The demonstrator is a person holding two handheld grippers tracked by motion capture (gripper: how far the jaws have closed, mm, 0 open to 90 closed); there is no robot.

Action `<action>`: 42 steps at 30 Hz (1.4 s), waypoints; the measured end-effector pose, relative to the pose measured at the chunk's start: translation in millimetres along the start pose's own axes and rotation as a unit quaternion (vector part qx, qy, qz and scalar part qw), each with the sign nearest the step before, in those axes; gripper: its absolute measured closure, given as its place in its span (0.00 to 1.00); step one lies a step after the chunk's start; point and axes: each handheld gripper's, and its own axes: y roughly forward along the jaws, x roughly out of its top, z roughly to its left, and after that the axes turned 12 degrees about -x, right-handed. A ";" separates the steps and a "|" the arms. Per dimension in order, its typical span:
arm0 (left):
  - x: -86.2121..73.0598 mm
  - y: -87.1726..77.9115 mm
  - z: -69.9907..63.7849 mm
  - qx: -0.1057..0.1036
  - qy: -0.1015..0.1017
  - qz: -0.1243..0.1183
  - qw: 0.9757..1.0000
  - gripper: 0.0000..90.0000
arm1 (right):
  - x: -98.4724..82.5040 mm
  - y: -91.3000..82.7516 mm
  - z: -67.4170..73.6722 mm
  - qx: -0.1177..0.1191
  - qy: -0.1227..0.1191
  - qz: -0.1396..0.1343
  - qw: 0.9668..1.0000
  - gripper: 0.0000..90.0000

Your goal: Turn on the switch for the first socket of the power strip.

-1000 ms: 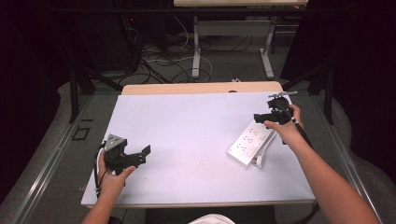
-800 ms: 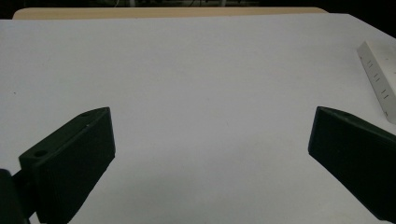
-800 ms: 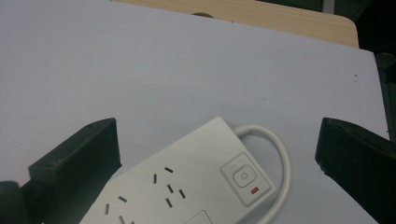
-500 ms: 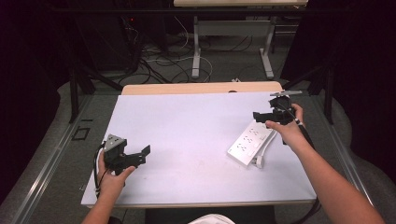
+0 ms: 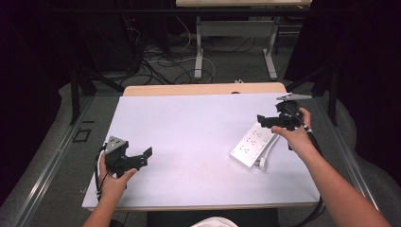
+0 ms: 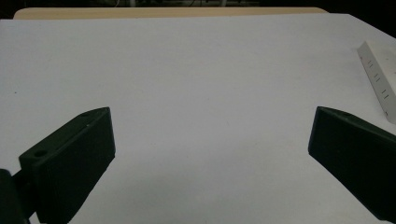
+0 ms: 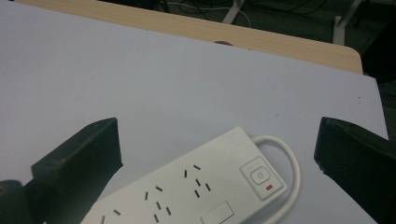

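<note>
A white power strip [image 5: 252,144] lies slanted on the right part of the white table [image 5: 198,127], with its white cable [image 5: 265,156] curling along its right side. My right gripper [image 5: 262,121] hovers open just above the strip's far end. In the right gripper view the wide-apart jaws frame the power strip [image 7: 187,191], its switch button [image 7: 259,176] and the cable loop [image 7: 290,163]. My left gripper [image 5: 144,158] is open and empty near the front left of the table. In the left gripper view it [image 6: 210,154] points across bare tabletop, with a corner of the power strip [image 6: 378,79] at the right edge.
A wooden strip [image 5: 203,89] runs along the table's far edge. Beyond it, cables [image 5: 161,61] lie on the floor around the white legs of another table [image 5: 199,52]. Metal rails [image 5: 52,161] run beside the table on both sides.
My right gripper has shifted slightly to the left above the power strip's far end. The left gripper has stayed in place.
</note>
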 end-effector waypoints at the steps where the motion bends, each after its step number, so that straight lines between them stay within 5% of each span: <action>1: 0.0 -0.1 0.0 0.000 0.000 0.000 1.000 0.00 | -0.4 -2.0 1.0 0.000 -0.001 -0.002 1.000 0.00; 16: -0.1 -0.2 -0.4 0.000 0.000 -0.001 1.000 0.00 | -14.8 -28.9 14.8 0.041 0.000 -0.031 0.999 0.00; 35: -0.2 -0.4 -0.4 0.001 0.001 -0.001 1.000 0.00 | -51.9 -51.8 30.3 0.052 -0.017 -0.058 0.997 0.00; 42: -0.3 -0.6 -0.4 0.001 0.001 -0.002 1.000 0.00 | -72.6 -53.6 28.6 0.055 0.000 -0.056 0.997 0.01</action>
